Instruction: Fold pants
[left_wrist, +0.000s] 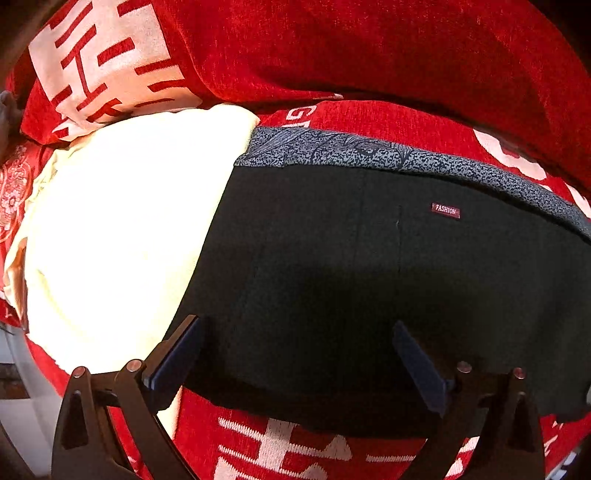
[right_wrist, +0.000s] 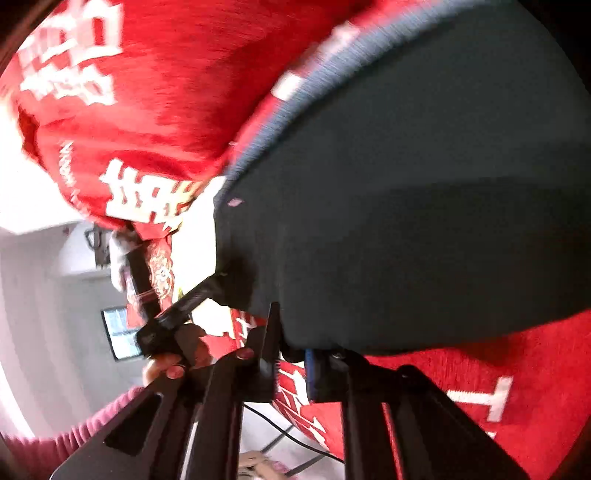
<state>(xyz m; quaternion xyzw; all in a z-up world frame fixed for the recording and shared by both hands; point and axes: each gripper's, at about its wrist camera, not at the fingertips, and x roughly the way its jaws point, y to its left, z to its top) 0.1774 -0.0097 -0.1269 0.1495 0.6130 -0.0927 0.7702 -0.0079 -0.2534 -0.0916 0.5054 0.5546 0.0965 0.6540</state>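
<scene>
Lying flat across the red cover (left_wrist: 424, 55), the dark pants (left_wrist: 369, 277) fill the middle and the 3 o'clock side of the left wrist view. The speckled blue-grey waistband (left_wrist: 332, 149) runs along their far edge toward 12 o'clock, and a small "FASHION" tag (left_wrist: 446, 210) sits just below it. At 9 o'clock the pants overlap a pale cream cloth (left_wrist: 122, 229); I cannot tell what that cloth is.

Left gripper (left_wrist: 295, 354): spread wide, pointing steeply down over the near part of the pants, nothing pinched. One finger sits near the pants' edge by the cream cloth, the other over dark fabric.

Right gripper (right_wrist: 291, 347): pressed together at the near hem of the pants at 6 o'clock in the right wrist view. The pads appear to pinch the fabric edge, though blur makes the contact hard to confirm. A hand (right_wrist: 173, 354) with a pink sleeve (right_wrist: 74, 435) shows at 8 o'clock of that view, holding the other tool.

Judgement: a fold looks partly made; next fold not yet started.

Risks:
- One-sided hold. If the right side lifts while the left stays open, the pants could skew and the fold line run crooked.
- Left closing at the overlap could catch the cream cloth along with the pants and drag it.
- A thin pinch at the hem could slip under the fabric's weight.
</scene>
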